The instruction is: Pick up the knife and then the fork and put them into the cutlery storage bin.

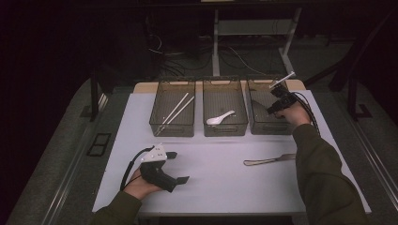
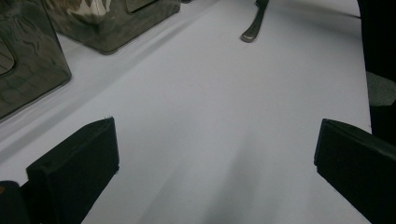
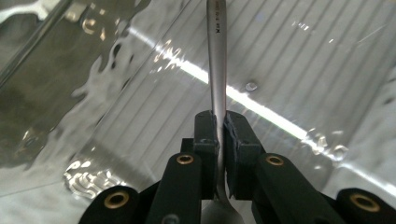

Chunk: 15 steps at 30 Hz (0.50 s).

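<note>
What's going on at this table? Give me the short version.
A person is sorting cutlery into three clear bins. The right gripper is shut on a metal utensil by its handle and holds it over the right-hand bin. The left gripper rests open on the white table, holding nothing. The left bin holds chopsticks, the middle one a white spoon. One more metal utensil, the knife, lies on the table in front of the bins.

L tongs (image 1: 179,167): jaws wide, resting low | R tongs (image 1: 280,92): clamped, arm extended fwd
</note>
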Motion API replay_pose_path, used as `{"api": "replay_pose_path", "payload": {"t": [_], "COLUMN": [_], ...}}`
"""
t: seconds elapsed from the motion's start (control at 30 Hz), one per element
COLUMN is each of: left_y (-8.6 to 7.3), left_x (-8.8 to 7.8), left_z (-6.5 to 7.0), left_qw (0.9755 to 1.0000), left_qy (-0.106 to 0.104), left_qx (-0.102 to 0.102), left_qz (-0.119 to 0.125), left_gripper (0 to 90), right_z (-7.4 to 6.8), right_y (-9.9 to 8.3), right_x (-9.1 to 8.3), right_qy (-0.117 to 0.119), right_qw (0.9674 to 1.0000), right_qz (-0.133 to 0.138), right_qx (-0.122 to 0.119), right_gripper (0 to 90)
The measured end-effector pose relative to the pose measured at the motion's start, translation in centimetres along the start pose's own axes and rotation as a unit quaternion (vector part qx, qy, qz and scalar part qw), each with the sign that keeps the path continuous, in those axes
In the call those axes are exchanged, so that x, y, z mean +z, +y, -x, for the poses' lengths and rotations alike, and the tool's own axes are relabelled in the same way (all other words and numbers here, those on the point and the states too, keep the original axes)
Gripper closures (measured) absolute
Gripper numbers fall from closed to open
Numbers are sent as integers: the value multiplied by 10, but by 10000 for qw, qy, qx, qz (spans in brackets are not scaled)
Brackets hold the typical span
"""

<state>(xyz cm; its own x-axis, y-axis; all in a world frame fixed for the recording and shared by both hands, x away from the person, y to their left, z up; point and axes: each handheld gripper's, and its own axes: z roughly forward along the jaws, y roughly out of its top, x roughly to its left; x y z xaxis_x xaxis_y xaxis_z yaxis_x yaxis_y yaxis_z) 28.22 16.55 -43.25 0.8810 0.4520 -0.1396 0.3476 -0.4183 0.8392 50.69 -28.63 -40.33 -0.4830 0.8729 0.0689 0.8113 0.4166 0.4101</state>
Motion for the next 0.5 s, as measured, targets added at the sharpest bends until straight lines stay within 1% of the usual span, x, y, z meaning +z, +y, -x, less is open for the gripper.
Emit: {"api": "replay_pose_path", "payload": {"t": [0.1,0.17,0.23,0.33,0.37,0.43,0.5], "left_y": [0,0,0,0,0,0,0], "left_x": [0,0,0,0,0,0,0], "left_z": [0,0,0,0,0,0,0], "left_qw": [10000,10000,10000,10000,10000,10000,10000], "left_qy": [0,-4,-7,-9,-12,-7,-5], "left_qx": [14,17,10,23,20,17,13], "left_qz": [-8,-9,-2,-12,-9,-7,-1], "left_gripper": [0,0,0,0,0,0,0], "right_z": [-2,-3,-2,0,1,4,6], "right_y": [2,2,2,2,1,1,-1], "right_x": [3,4,4,1,0,-3,-7], "right_qy": [-18,-56,-16,56,89,224,382], "right_qw": [9999,9998,9998,10000,9999,9993,9983], "right_qz": [-141,-167,-180,-44,18,178,307], "right_qx": [-53,-64,-55,31,74,250,305], "right_gripper": [834,829,810,695,689,608,556]}}
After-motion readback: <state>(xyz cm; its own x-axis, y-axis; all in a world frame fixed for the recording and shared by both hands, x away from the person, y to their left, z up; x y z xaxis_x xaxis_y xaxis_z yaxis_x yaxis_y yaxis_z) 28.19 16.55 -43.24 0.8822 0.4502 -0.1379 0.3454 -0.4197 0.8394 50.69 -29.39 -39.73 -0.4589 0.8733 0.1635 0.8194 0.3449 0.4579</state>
